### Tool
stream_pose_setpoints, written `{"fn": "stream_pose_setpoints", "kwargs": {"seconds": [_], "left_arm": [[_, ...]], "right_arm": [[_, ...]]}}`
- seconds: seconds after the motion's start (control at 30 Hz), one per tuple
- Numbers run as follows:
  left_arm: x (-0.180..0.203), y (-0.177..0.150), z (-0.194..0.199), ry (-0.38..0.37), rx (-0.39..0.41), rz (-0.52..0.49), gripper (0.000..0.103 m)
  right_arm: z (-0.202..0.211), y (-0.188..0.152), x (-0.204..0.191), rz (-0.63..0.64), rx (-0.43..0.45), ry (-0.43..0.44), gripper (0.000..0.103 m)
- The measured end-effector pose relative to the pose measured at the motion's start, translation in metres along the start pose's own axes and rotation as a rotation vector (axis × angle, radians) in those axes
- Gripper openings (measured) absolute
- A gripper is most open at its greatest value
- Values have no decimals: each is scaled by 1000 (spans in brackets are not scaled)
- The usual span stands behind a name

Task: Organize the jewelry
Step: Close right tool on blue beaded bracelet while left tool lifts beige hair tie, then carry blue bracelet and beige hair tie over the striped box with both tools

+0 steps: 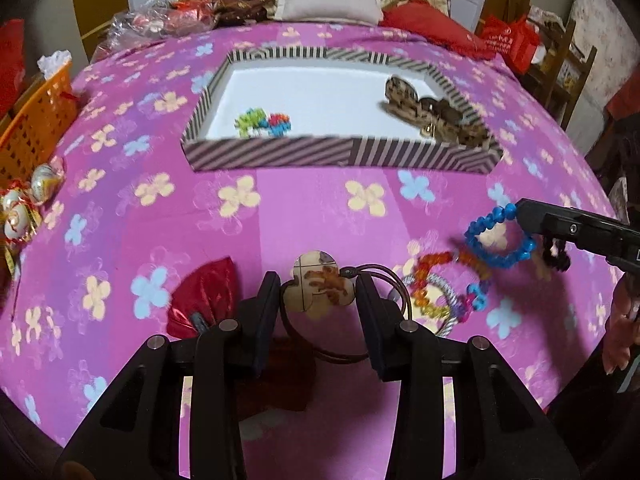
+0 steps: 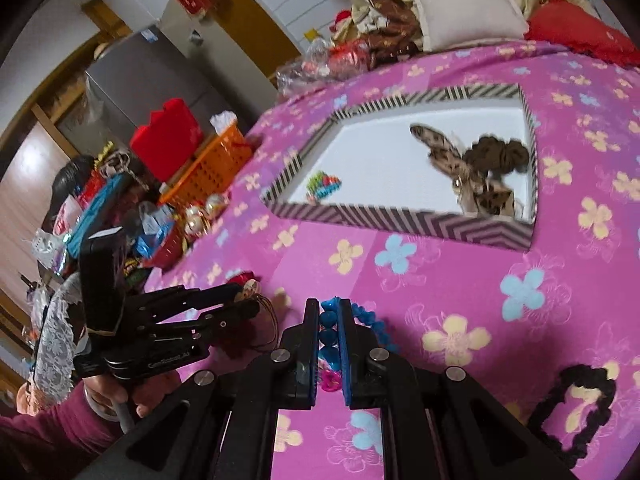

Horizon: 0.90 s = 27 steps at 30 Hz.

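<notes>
The right gripper (image 2: 329,320) is clamped on the blue bracelet (image 1: 496,236), lifting it clear of the bed for the tray (image 1: 340,156) ahead. The left gripper (image 1: 318,292) stands open around the pendant (image 1: 320,286), poised to grasp

Glossy plastic beads seen on blue bracelet (image 1: 500,236); matt printed cloth on bedspread (image 1: 320,208); striped paper-covered tray (image 1: 280,156); pendant (image 1: 320,286) looks wooden, smooth.
</notes>
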<state>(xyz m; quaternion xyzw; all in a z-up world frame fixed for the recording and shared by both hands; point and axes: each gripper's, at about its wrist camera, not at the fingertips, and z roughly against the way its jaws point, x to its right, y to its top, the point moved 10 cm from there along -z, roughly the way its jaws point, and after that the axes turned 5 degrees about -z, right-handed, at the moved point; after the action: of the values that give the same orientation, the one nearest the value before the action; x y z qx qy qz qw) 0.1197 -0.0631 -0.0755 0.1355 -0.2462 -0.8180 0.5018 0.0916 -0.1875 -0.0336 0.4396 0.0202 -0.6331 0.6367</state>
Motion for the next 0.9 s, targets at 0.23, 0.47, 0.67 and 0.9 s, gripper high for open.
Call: {"fn": "stream_pose_setpoints", "kwargs": {"seconds": [0.23,0.47,0.67,0.9], "left_arm": [[-4,17,23,13,45,12,38],[-9,38,43,52,92,18,38],[-7,50,50,89,113,10,38],[-4,61,52,104,128,3,38]], "right_arm": [[20,16,-17,24,50,12,8],[32,31,-27,36,88,10,8],[40,44,-29,41,110,-1,8],[46,57,-29,52,123,-17,8]]}}
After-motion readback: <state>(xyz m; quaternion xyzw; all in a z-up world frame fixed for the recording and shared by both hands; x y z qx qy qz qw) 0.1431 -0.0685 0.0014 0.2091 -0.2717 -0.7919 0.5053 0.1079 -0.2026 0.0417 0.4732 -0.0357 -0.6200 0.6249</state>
